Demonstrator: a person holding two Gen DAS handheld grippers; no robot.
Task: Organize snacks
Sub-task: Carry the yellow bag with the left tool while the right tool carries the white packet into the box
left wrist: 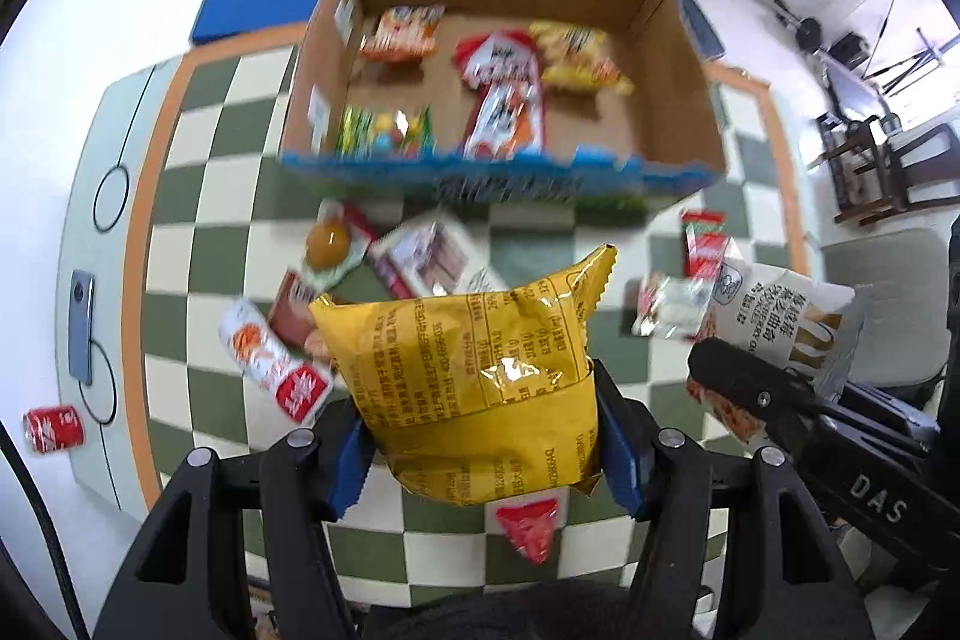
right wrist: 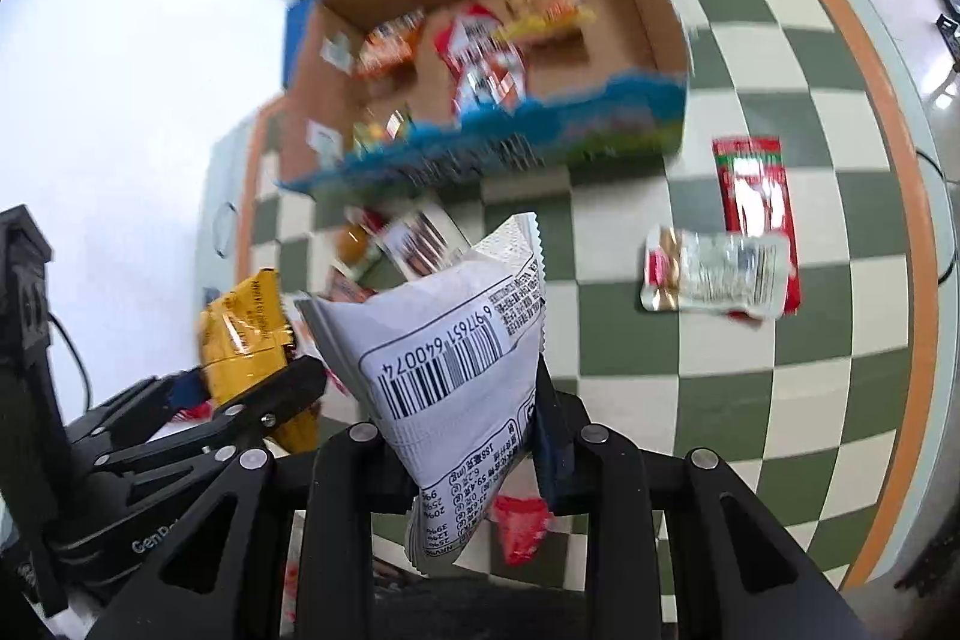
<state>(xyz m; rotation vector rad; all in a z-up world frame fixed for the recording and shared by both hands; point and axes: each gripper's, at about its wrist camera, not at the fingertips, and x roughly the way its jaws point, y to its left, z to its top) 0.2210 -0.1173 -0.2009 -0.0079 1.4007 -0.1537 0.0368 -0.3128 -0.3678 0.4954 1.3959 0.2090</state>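
Above the checkered cloth, we clamp a yellow bag in our left gripper and a white bag in our right gripper. Several packets already lie in the cardboard box; others remain scattered on the cloth, so we judge the sorting roughly half finished.

One cardboard box, five packets inside, two held.
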